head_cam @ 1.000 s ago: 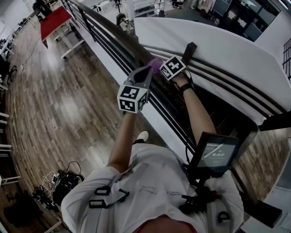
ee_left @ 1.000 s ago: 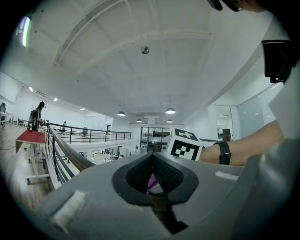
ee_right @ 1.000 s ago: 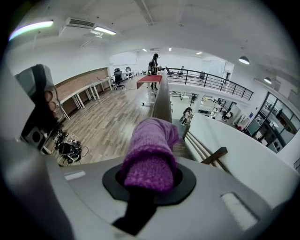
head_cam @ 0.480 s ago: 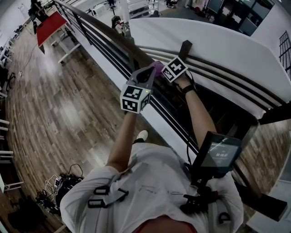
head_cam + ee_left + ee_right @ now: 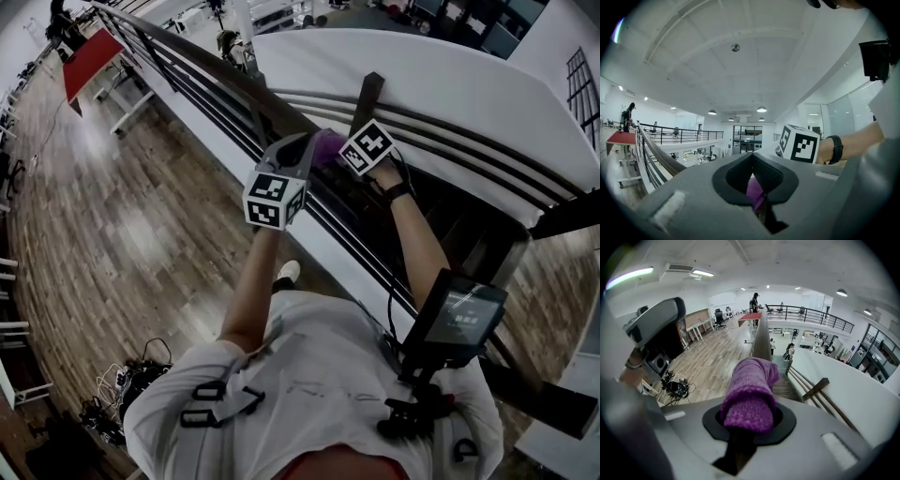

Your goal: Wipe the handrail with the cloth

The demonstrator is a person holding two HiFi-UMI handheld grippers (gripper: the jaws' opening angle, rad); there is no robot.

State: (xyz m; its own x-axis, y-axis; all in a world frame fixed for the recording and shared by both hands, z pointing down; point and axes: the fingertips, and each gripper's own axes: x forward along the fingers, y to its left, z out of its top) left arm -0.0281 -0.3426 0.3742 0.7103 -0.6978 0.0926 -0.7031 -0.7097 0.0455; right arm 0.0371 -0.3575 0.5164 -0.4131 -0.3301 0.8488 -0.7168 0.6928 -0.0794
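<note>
On the left of the head view, the left claw (image 5: 306, 150) reaches up and rightward to the handrail (image 5: 202, 58). In its own view its jaws stand nearly together, with a small purple fold of the cloth (image 5: 755, 192) pinched between them. The cloth (image 5: 326, 144) sits between the two claws at the rail's top edge, a small purple bunch. Whether it presses on the rail or rides just above it cannot be told. To its right, the right claw (image 5: 345, 150) comes in from the far side and meets the left one at the cloth. In its own view the right claw (image 5: 749, 423) is closed on the bulk of the cloth (image 5: 750, 390), which stands out of the jaws as a thick woolly roll. The coming move turns on one relation. The handrail (image 5: 761, 336) runs straight away from the right claw beyond the cloth's tip, so its long axis is in line with the direction the claw points. In the head view it heads up and to the left. A wiping stroke would likely slide along that line. The right claw holds far more of the cloth and seems better placed to lead, the left only steadying a corner.
</note>
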